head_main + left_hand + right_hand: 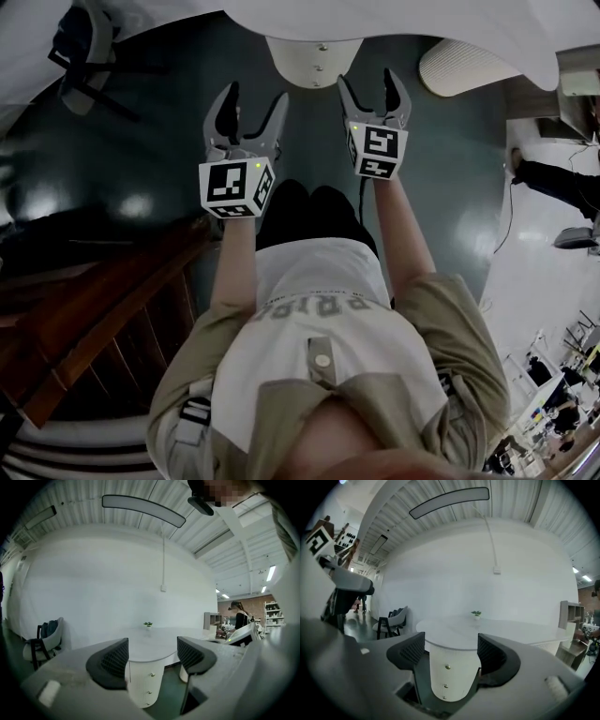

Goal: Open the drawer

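A white rounded drawer unit [312, 58] stands under a white table [394, 21], with small metal knobs [447, 667] down its front. All its drawers look closed. My left gripper [247, 105] hangs open in the air, short of the unit and to its left. Beside it my right gripper [374, 94] is open too, slightly right of the unit. Nothing sits between either pair of jaws. In the left gripper view the unit [144, 681] shows between the open jaws, some way ahead. The right gripper view frames the unit [450, 674] between its jaws as well.
A dark wooden piece of furniture [84, 309] stands at my left. A chair [84, 47] sits at the far left by the table. A second white rounded base [464, 66] stands to the right. A small plant [476, 614] rests on the table. A person [240, 616] stands far right.
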Demonstrator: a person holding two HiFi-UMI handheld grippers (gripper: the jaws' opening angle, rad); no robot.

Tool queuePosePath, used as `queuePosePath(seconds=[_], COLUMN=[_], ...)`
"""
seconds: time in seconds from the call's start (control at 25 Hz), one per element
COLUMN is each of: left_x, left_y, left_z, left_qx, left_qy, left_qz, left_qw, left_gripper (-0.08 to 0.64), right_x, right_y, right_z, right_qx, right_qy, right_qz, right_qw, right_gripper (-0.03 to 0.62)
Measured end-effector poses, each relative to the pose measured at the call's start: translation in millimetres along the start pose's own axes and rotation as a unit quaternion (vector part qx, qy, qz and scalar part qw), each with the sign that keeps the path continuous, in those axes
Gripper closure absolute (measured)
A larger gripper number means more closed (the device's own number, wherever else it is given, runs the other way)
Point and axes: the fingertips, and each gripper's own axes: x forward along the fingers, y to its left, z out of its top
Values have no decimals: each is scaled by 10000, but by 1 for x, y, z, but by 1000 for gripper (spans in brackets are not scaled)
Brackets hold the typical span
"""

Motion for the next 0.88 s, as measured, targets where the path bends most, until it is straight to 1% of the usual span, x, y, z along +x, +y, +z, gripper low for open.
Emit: queuePosePath(seconds=[0.28,0.52,0.72,0.88], left_x=[37,54,61,58], left_y=[20,32,41,47], left_z=[-90,-149,-186,-204], left_qx=[4,6,-44,-100], left_qy=[-33,-15,36,55], left_qz=[-89,-114,-52,67], left_qw=[10000,9999,10000,9999], left_gripper=[230,230,230,230], right_x=[71,124,168,201], right_y=[13,20,24,29], right_z=[-89,-155,-189,-205], right_qx=[-19,-91,-110,-183], right_qy=[-24,170,295,462], right_qz=[74,147,228,230], right_qw=[10000,9997,9992,9985], right_gripper=[241,273,293,298])
